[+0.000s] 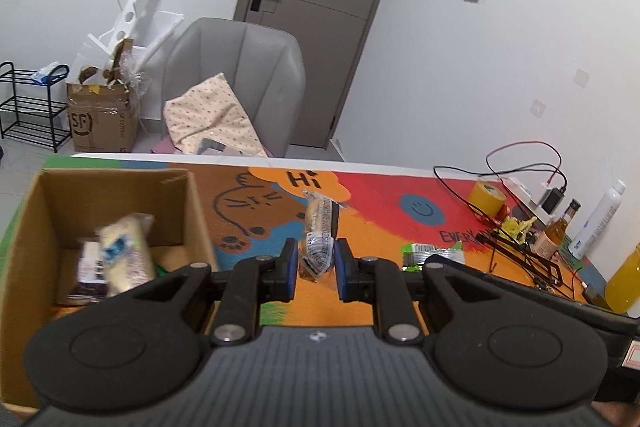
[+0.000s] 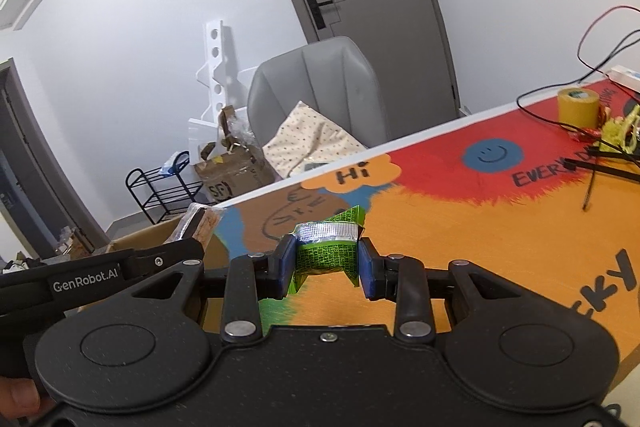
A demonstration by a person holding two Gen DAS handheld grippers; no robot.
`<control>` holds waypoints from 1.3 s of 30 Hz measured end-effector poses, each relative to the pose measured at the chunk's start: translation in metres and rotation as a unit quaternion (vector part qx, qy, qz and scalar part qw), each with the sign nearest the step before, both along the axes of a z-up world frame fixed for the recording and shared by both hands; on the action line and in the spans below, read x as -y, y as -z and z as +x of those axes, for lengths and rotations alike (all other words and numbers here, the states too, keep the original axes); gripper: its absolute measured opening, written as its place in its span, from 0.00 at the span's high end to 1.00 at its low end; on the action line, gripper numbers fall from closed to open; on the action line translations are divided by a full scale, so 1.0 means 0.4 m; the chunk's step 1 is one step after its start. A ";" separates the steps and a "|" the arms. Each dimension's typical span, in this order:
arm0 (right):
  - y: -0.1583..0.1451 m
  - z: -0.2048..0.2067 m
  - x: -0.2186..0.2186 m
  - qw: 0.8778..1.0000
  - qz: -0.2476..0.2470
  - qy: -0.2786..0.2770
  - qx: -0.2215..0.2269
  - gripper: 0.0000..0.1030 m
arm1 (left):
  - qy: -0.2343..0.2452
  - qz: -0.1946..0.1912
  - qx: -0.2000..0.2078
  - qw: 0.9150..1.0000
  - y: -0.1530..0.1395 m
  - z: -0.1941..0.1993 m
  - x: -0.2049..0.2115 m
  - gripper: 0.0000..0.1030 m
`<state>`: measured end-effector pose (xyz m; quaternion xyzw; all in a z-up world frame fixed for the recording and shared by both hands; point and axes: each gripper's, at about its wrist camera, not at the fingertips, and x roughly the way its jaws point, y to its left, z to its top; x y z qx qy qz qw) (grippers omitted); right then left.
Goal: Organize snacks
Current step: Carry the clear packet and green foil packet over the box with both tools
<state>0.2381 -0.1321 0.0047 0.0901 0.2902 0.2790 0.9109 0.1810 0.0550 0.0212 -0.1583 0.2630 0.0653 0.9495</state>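
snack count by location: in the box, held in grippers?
In the cardboard box: 2 visible, a pale packet and a dark packet; more may be hidden.
Held in grippers: 2, a clear-wrapped bar in the left gripper and a green packet in the right gripper.
Total: 4

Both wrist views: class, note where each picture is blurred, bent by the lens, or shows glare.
Left wrist view: snacks in the cardboard box are smeared by blur; the door leans from fisheye bending; corners darken. Right wrist view: the green packet in the right gripper has a glinting silver band; the table mat's far edge slants steeply.
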 end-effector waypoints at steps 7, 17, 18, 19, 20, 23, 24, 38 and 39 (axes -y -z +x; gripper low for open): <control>-0.011 -0.016 -0.056 1.000 0.001 -0.021 0.006 0.70 | -0.026 0.001 0.005 1.000 -0.017 -0.038 -0.065 0.83; -0.027 -0.028 -0.159 0.998 0.000 -0.062 0.009 0.70 | -0.071 0.000 0.000 0.997 -0.015 -0.078 -0.163 0.83; -0.029 -0.028 -0.171 0.998 -0.001 -0.067 0.010 0.70 | -0.076 0.000 0.000 0.997 -0.014 -0.081 -0.174 0.83; -0.031 -0.028 -0.181 0.997 -0.002 -0.071 0.010 0.70 | -0.081 -0.001 0.000 0.997 -0.014 -0.083 -0.185 0.83; -0.032 -0.028 -0.192 0.997 -0.002 -0.075 0.011 0.70 | -0.085 -0.001 0.000 0.996 -0.014 -0.086 -0.195 0.83; -0.035 -0.024 -0.225 0.996 -0.003 -0.085 0.012 0.70 | -0.097 -0.002 -0.002 0.995 -0.014 -0.092 -0.225 0.83; -0.036 -0.024 -0.236 0.996 -0.004 -0.088 0.012 0.70 | -0.100 -0.003 -0.003 0.995 -0.013 -0.093 -0.234 0.83; -0.037 -0.001 -0.352 0.993 -0.014 -0.120 0.007 0.70 | -0.147 -0.017 -0.032 0.988 0.027 -0.100 -0.342 0.81; -0.038 0.001 -0.359 0.993 -0.013 -0.121 0.007 0.70 | -0.150 -0.015 -0.035 0.988 0.028 -0.094 -0.346 0.80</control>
